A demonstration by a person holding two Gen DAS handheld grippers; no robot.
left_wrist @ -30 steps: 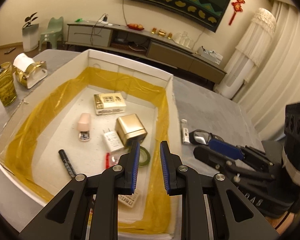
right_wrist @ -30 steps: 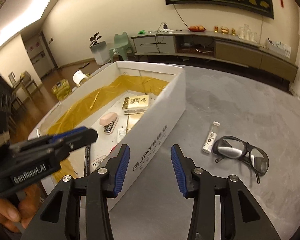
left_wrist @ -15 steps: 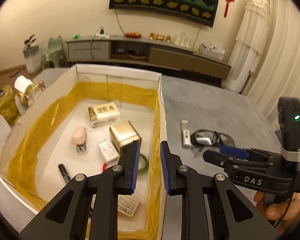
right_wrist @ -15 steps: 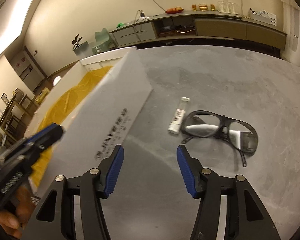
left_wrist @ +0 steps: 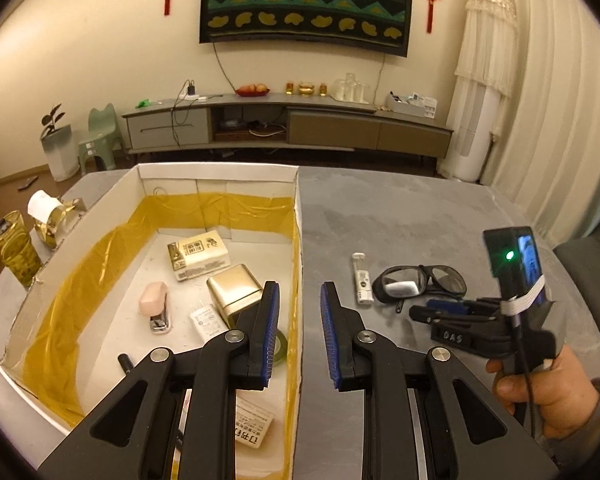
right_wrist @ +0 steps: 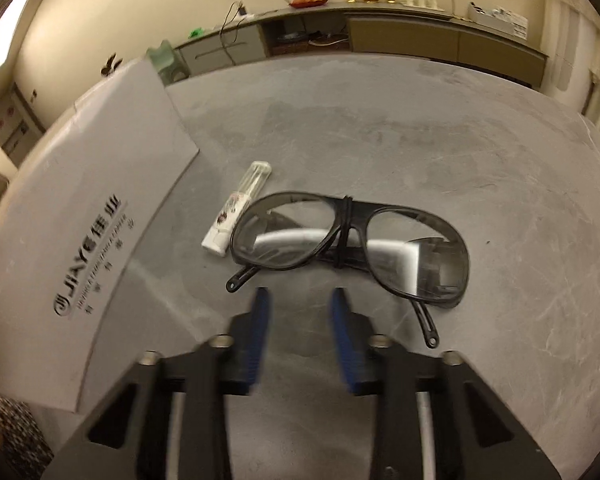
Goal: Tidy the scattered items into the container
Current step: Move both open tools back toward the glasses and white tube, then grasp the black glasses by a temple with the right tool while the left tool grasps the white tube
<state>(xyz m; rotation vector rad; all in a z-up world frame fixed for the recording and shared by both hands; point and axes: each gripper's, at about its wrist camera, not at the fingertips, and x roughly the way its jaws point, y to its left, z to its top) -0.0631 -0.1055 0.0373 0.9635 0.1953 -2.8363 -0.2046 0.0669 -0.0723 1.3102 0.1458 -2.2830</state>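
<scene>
Goggles [right_wrist: 348, 240] lie folded on the grey surface [right_wrist: 420, 120], just ahead of the right claw [right_wrist: 300, 340], which hangs spread and empty. My advice: pinch the nose bridge, not a lens, since the frame looks light and likely to skid. A small white tube [right_wrist: 236, 208] rests touching their left rim; spare it. The box [left_wrist: 300, 240] waits left, with the left claw [left_wrist: 298, 332] spread over its wall.

Dim, warm yellowish indoor light, strong fisheye bending with dark corners, right wrist view motion-blurred.
</scene>
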